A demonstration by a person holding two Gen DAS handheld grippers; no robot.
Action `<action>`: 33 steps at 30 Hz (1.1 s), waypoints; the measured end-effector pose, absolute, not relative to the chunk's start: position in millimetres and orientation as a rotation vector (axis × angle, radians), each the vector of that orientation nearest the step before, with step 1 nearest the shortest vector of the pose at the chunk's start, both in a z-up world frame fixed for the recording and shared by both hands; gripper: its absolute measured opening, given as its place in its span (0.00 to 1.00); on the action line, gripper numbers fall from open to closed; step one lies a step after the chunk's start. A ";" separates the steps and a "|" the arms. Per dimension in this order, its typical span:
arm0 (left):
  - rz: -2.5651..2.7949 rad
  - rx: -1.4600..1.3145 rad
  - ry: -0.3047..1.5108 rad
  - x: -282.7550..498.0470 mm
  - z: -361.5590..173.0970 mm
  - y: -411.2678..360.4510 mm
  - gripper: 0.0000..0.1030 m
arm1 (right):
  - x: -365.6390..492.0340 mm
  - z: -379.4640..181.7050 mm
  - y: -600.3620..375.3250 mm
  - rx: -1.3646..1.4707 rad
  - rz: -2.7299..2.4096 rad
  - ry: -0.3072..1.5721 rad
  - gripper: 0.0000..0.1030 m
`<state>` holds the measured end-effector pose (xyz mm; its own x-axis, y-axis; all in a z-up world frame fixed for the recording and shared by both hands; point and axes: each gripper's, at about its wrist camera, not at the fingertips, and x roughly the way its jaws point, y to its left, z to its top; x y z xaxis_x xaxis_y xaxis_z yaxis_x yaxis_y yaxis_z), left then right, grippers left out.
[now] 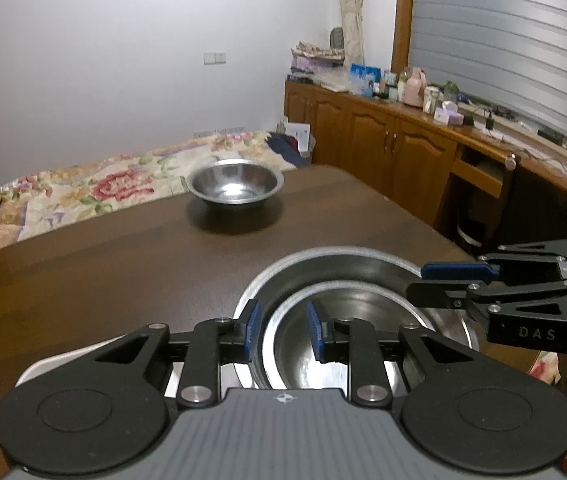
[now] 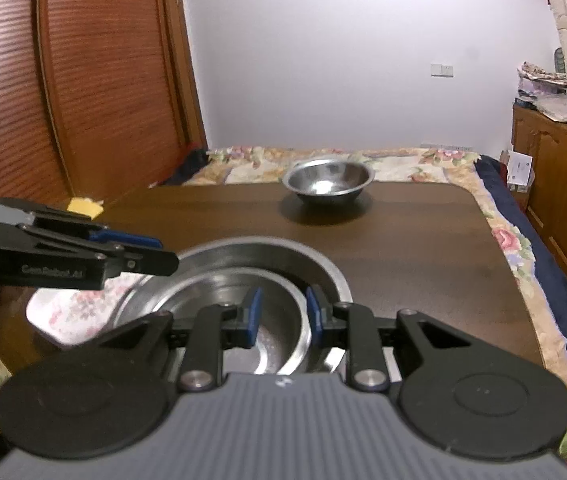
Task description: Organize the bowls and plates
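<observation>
Brown table (image 1: 103,264): both tongs (image 1: 283,330) (image 2: 281,316) parted astride nested bowls (image 1: 343,280); wardrobe (image 2: 95,80) only in right view.

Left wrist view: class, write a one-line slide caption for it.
Left gripper open astride the inner bowl's rim, nested in a larger bowl; a third bowl sits apart.

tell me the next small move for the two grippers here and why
Probably close both grippers and lift. The left gripper and right gripper each straddle opposite rims of the smaller steel bowl nested in the larger steel bowl, jaws apart, not yet pinching. A third steel bowl sits alone across the dark wooden table, so stacking looks unfinished.
</observation>
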<state>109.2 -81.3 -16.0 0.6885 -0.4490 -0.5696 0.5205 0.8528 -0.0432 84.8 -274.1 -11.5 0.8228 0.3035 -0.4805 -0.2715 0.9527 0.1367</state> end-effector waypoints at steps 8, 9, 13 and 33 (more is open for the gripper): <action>-0.535 0.127 0.549 105.0 -4.4 -82.2 0.57 | 76.7 0.1 -280.3 0.078 0.280 0.462 0.26; -0.535 0.127 0.542 104.7 -3.6 -82.1 0.60 | 77.1 0.6 -280.7 0.076 0.277 0.459 0.26; -0.532 0.119 0.525 103.8 -2.2 -80.8 0.78 | 76.1 1.7 -280.8 0.072 0.254 0.439 0.49; -0.479 0.108 0.480 113.8 7.1 -76.2 0.95 | 81.8 3.0 -286.8 0.043 0.211 0.389 1.00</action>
